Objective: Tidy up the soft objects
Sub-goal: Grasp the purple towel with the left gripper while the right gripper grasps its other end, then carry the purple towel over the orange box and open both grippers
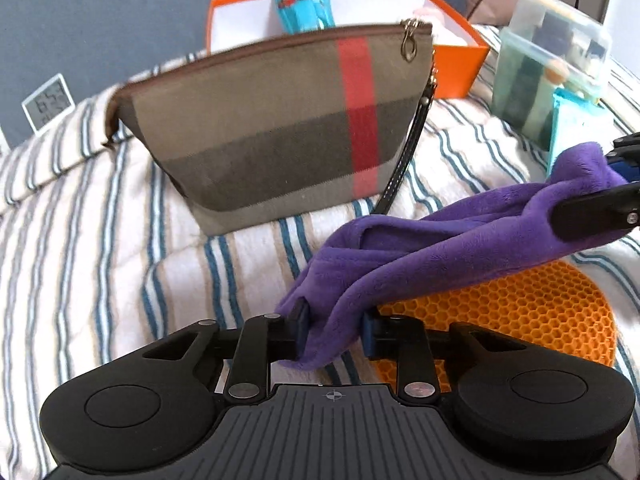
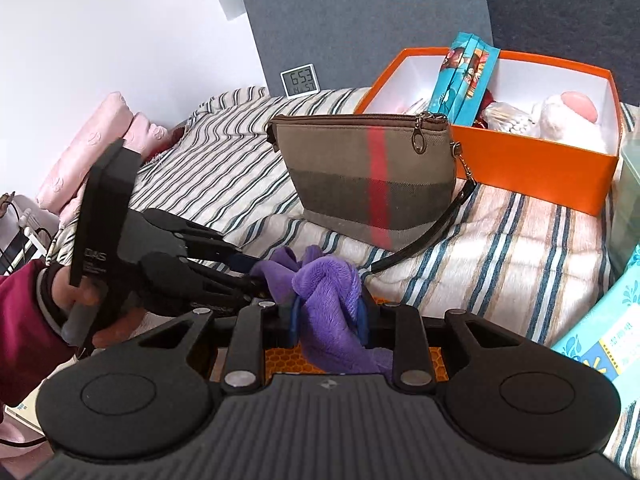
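A purple plush cloth [image 1: 432, 248] hangs stretched between my two grippers above the striped bed. My left gripper [image 1: 334, 330] is shut on one end of it. My right gripper [image 2: 328, 320] is shut on the other end [image 2: 326, 284], and shows at the right edge of the left wrist view [image 1: 624, 184]. The left gripper shows in the right wrist view [image 2: 256, 270], held by a hand. A brown checked zip pouch [image 1: 280, 128] with a red stripe stands upright just behind the cloth; it also shows in the right wrist view [image 2: 368, 172].
An orange honeycomb pad [image 1: 520, 320] lies under the cloth. An orange box [image 2: 552, 160] with several items stands behind the pouch. A clear plastic container [image 1: 548, 64] and a teal tissue pack [image 2: 600, 344] are at the right. A small clock [image 2: 301, 82] and pink pillows [image 2: 100, 144] sit far left.
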